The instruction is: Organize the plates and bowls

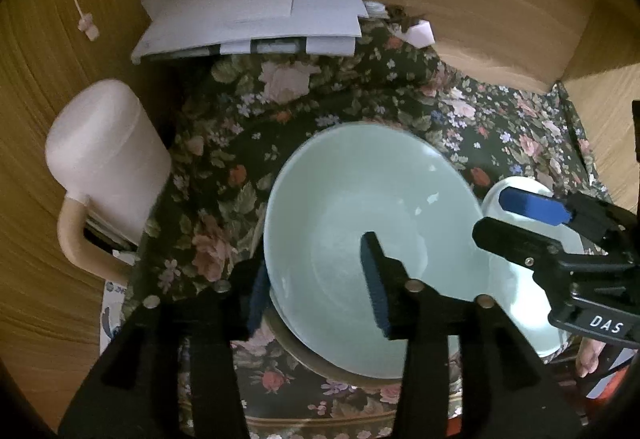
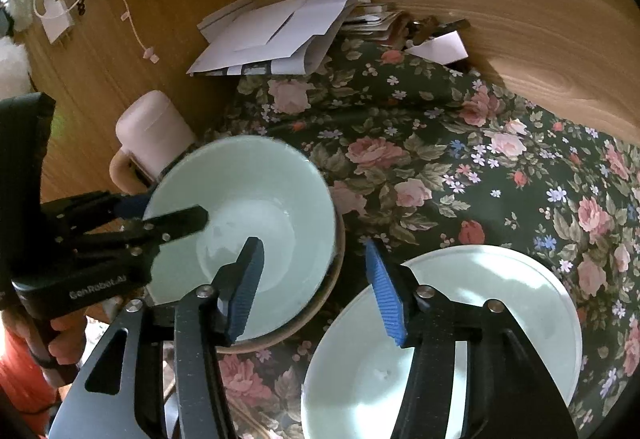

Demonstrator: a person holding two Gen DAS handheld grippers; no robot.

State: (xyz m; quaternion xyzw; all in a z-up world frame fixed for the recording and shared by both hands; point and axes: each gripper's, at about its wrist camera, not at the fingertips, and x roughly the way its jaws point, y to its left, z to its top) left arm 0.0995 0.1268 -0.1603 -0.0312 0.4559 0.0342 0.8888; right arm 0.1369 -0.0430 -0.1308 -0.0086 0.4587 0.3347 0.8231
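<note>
While the left gripper (image 1: 316,279) straddles the near rim of the pale green bowl (image 1: 360,207), its jaws stand spread, not pinching. Right gripper (image 2: 316,291), jaws likewise spread, hovers between this bowl and a second bowl (image 2: 500,303) on the floral-clothed desk (image 2: 440,159).

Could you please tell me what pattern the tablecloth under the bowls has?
The tablecloth is dark green with pink roses and small flowers, clearest in the right wrist view.

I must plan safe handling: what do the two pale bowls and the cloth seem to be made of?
Left bowl and right bowl: probably glazed ceramic, glossy, showing bright reflections. Cloth: soft printed fabric, matte, with visible folds.
</note>
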